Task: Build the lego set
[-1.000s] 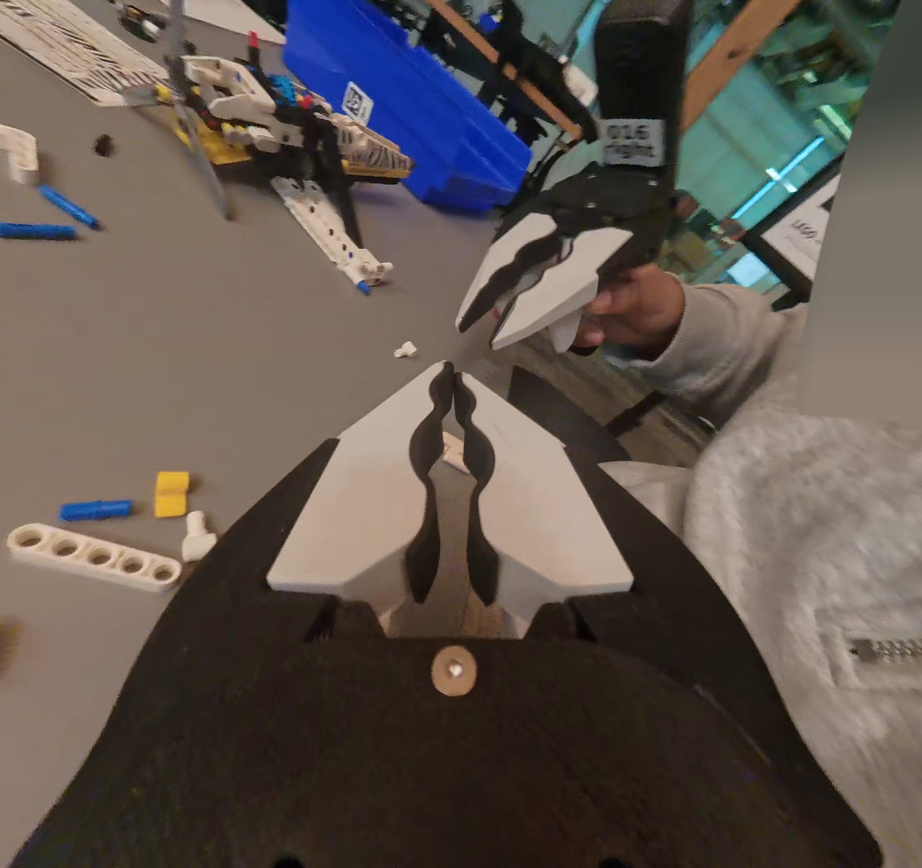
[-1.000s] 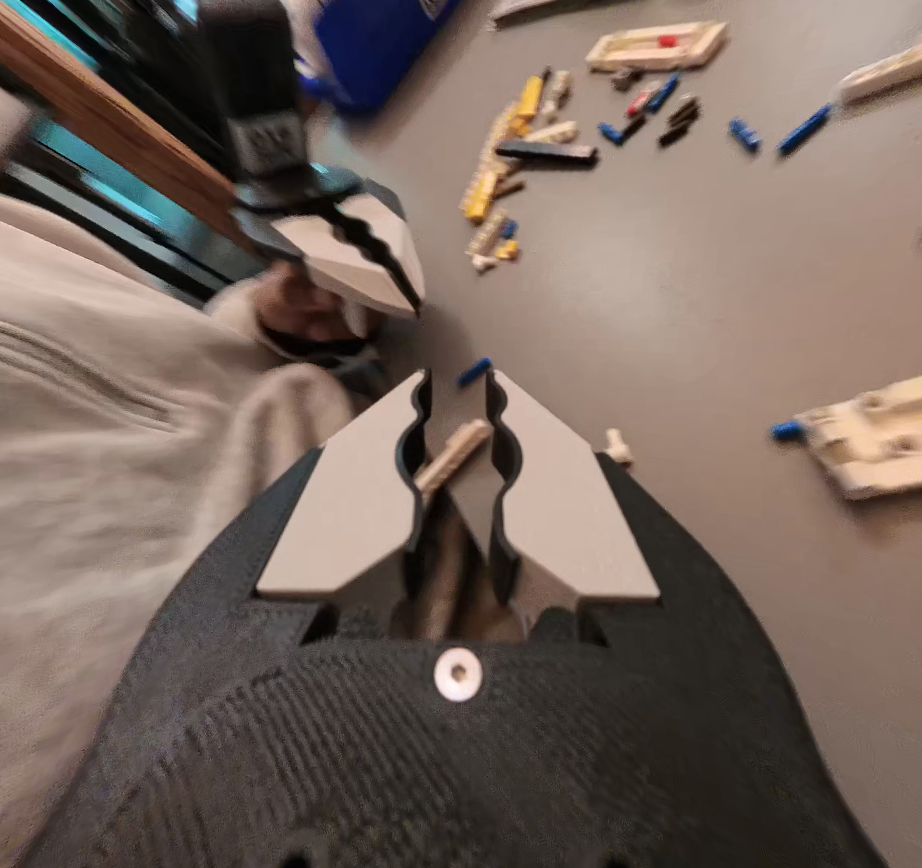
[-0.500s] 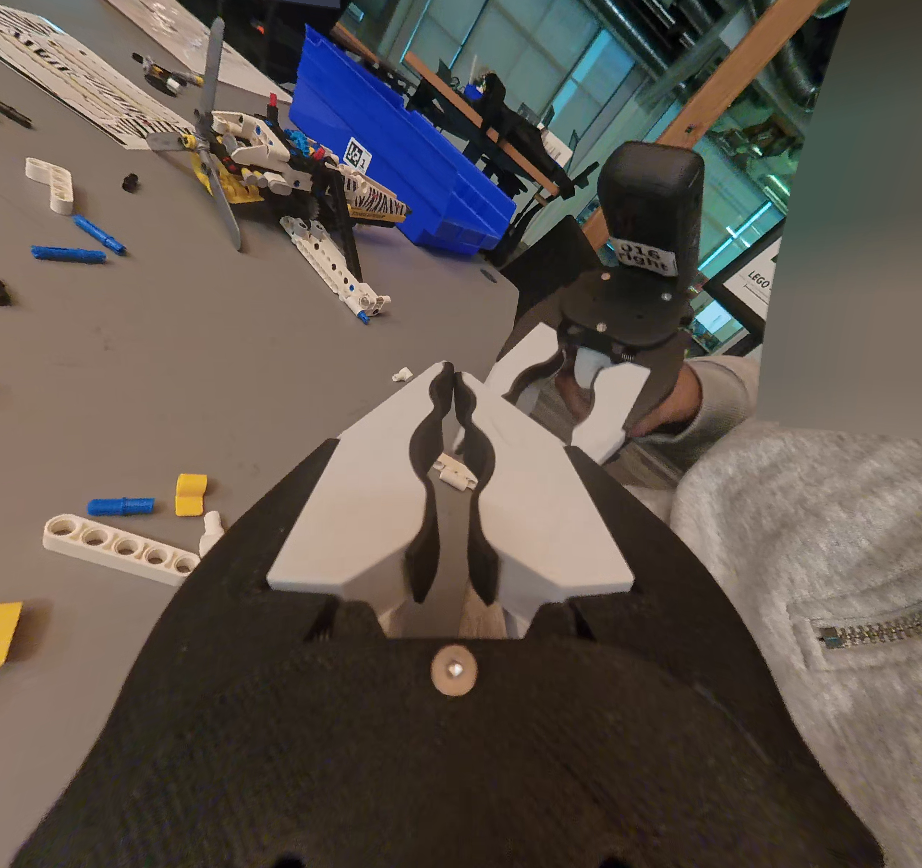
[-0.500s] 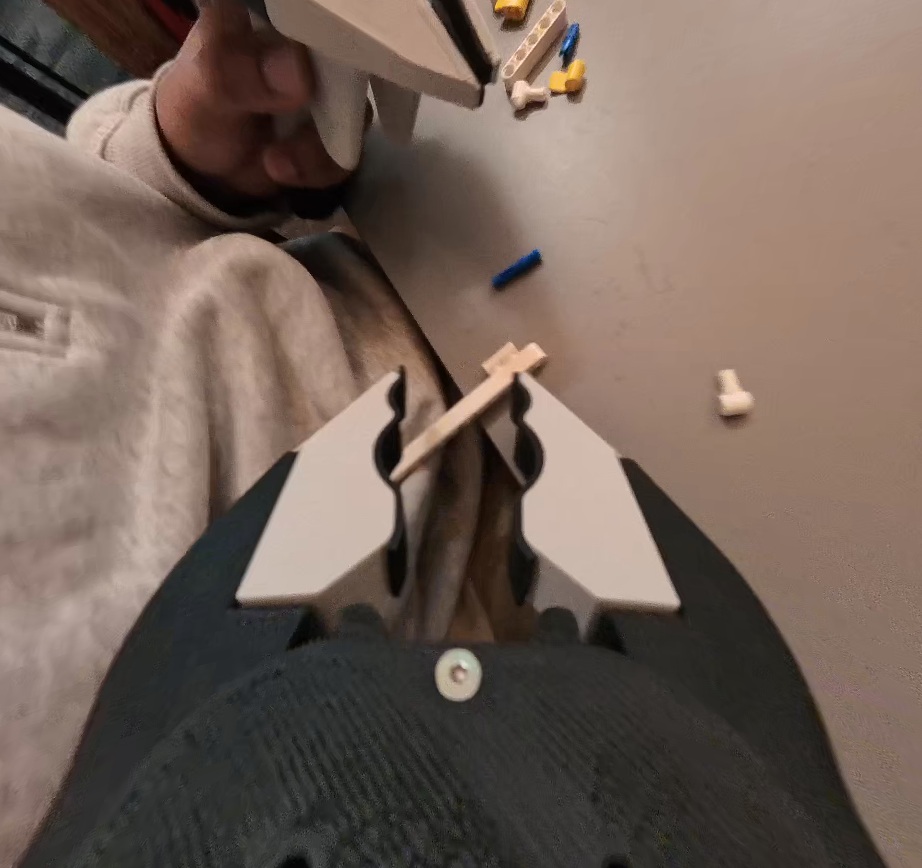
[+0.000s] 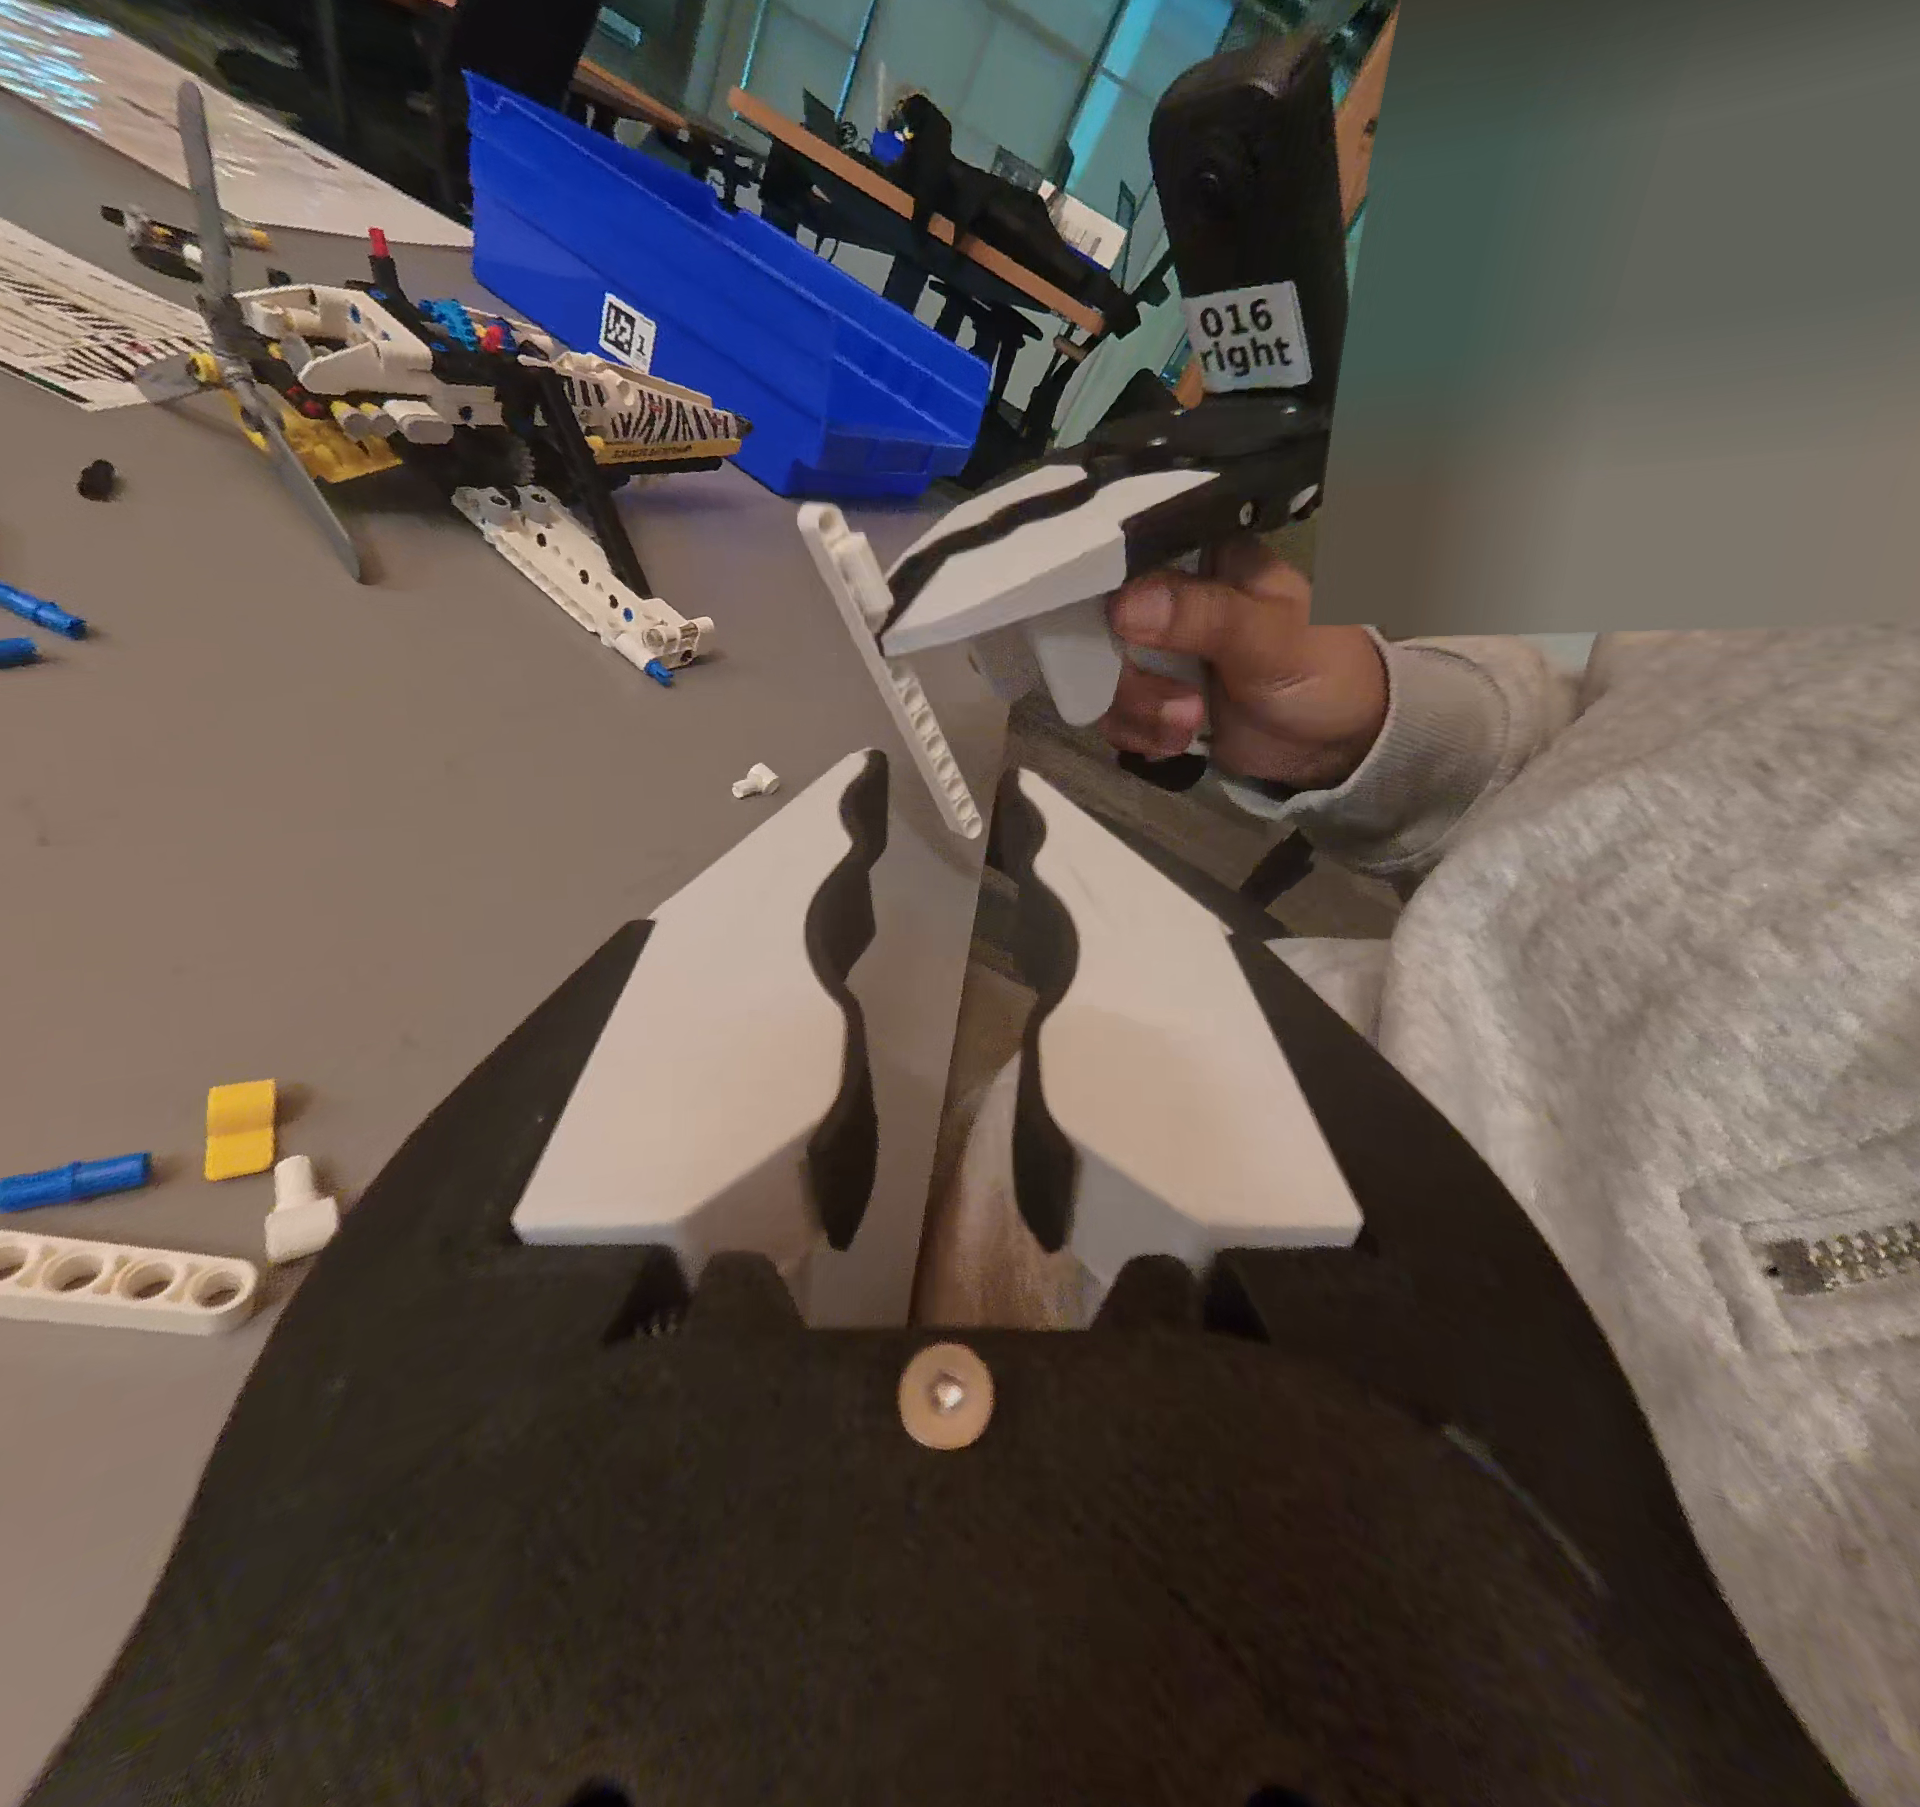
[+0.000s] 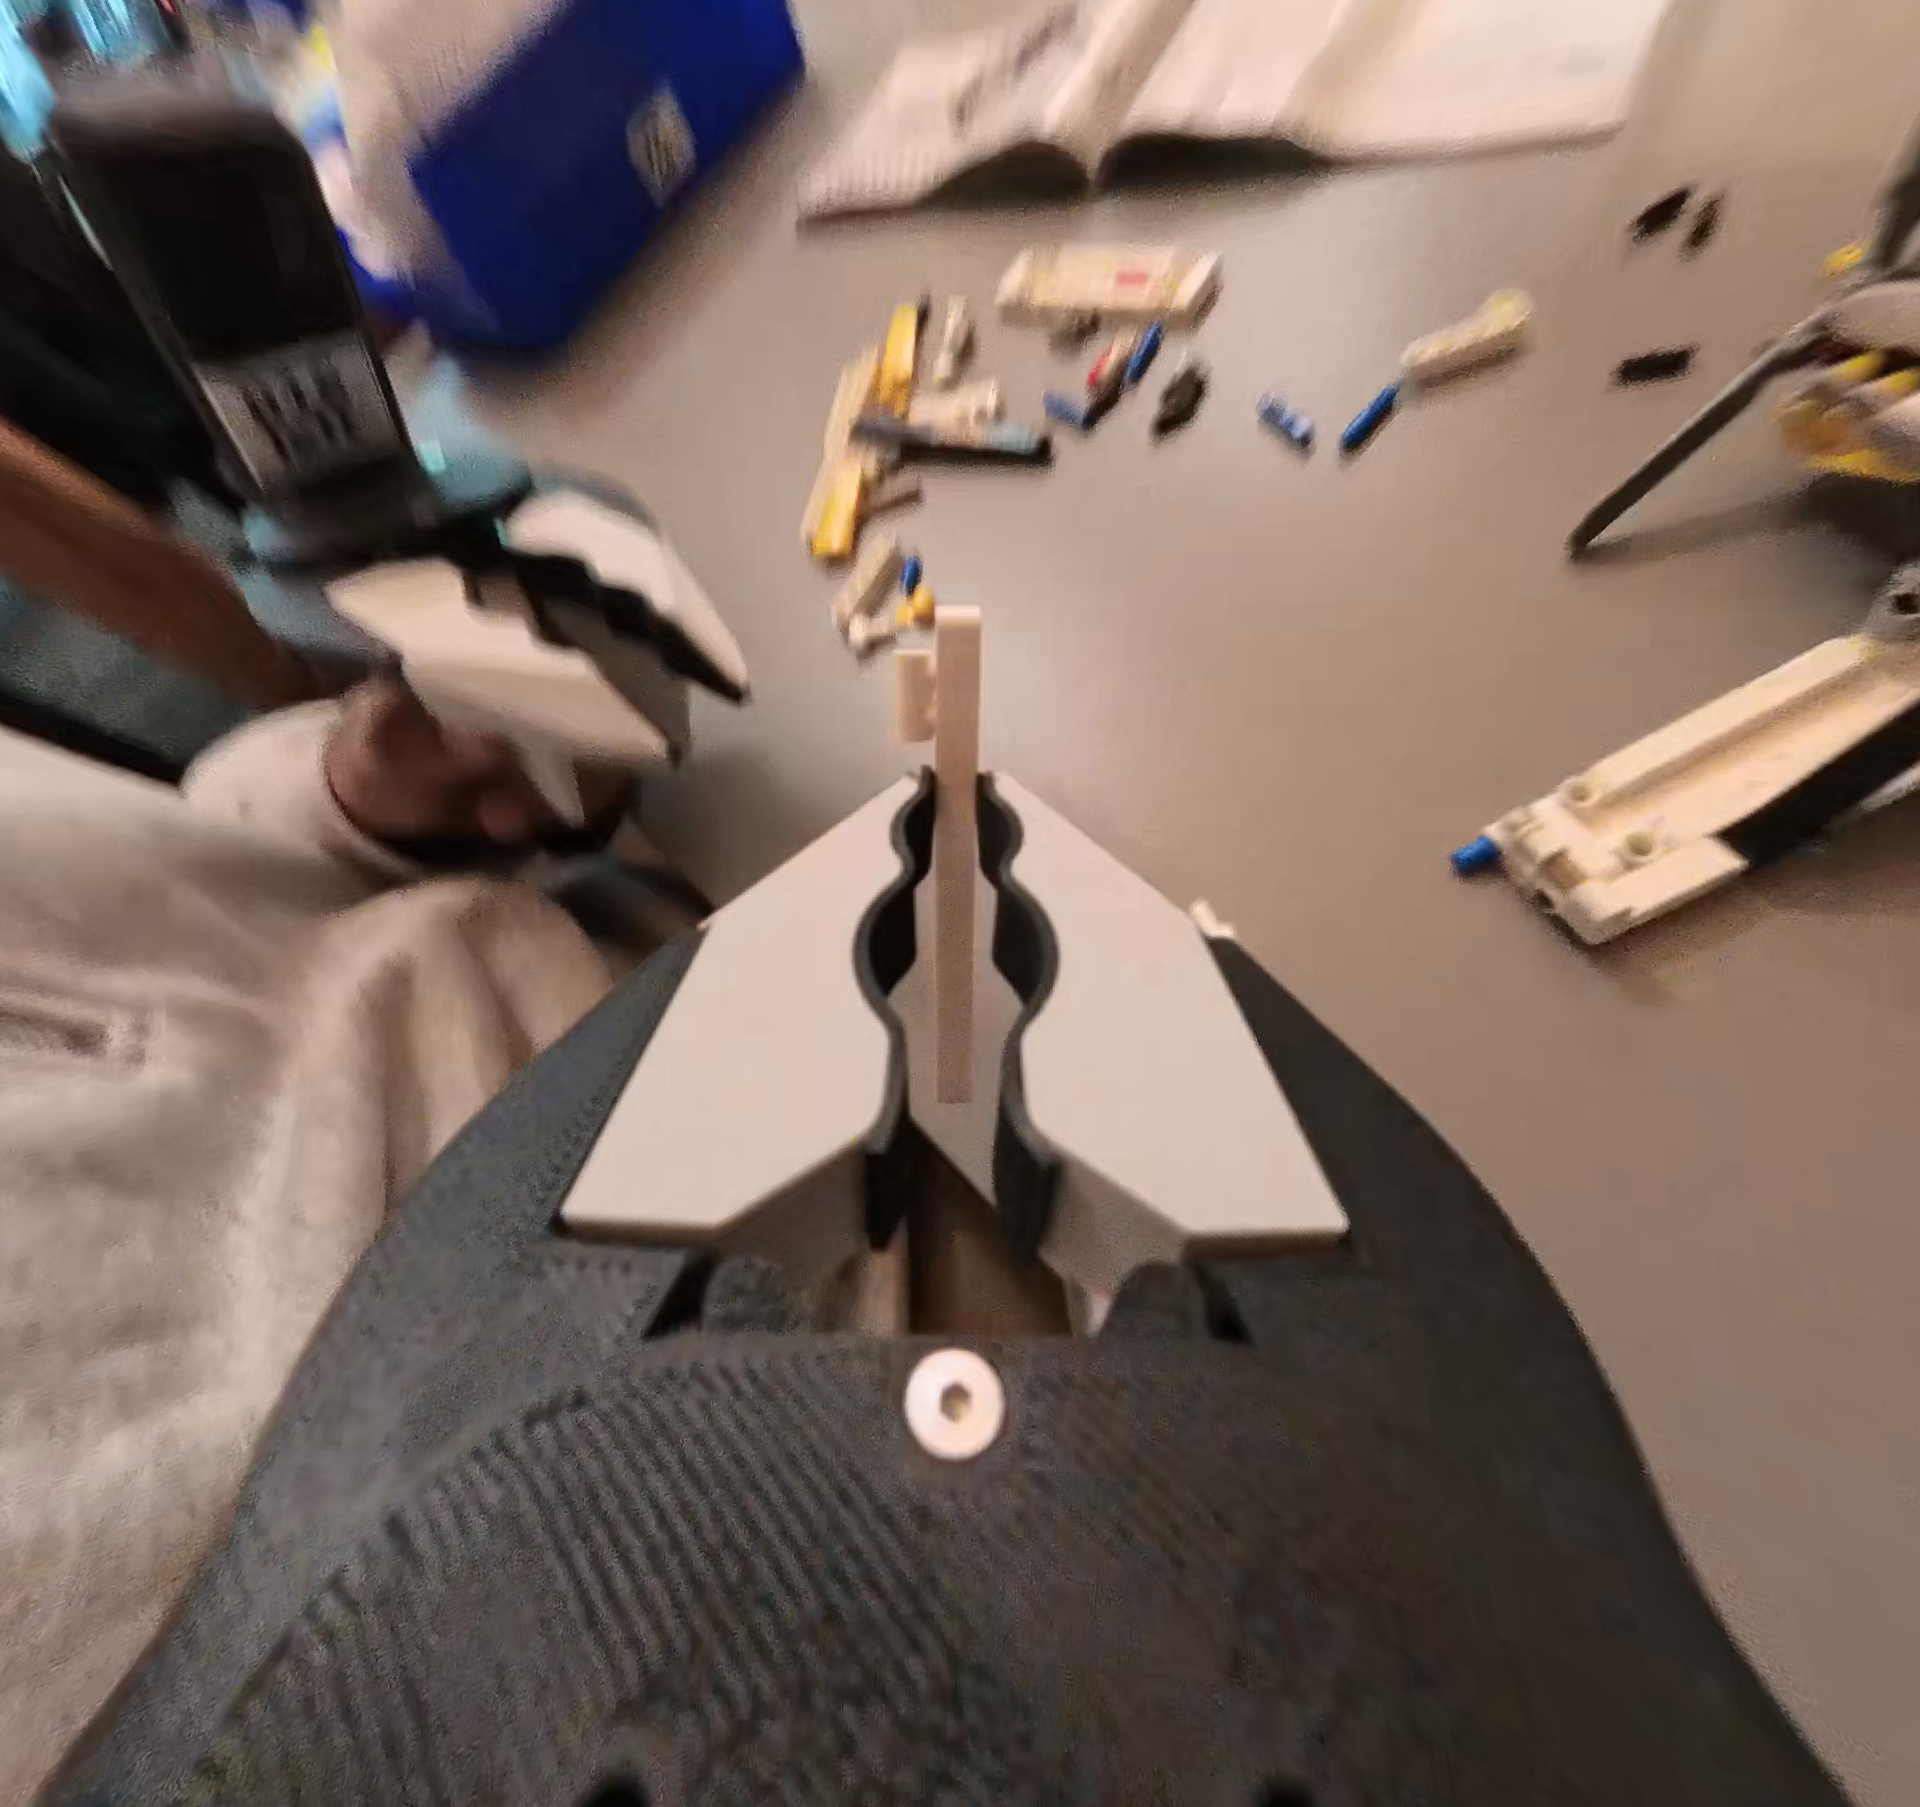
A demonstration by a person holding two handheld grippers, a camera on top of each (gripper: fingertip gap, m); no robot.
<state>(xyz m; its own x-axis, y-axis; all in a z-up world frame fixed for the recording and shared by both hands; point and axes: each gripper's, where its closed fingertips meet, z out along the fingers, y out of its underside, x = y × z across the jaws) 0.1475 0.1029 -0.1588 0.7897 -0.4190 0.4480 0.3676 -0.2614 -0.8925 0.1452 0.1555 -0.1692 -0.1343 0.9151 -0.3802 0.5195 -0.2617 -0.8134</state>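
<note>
- Since the earlier frame, the long white holed beam has passed from the left gripper, now released and empty, to the right gripper.
- Beam: slender, small white connector near its far end, clamped upright above the grey table.
- Beyond: partly built helicopter.

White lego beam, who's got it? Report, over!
Right hand-held gripper shut on white lego beam, held above table. Left hand-held gripper open, empty, just below beam. Nothing between them.

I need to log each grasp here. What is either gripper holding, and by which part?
The right gripper pinches a long white beam near its upper end, beside a small attached connector. The left gripper is open and holds nothing.
</note>
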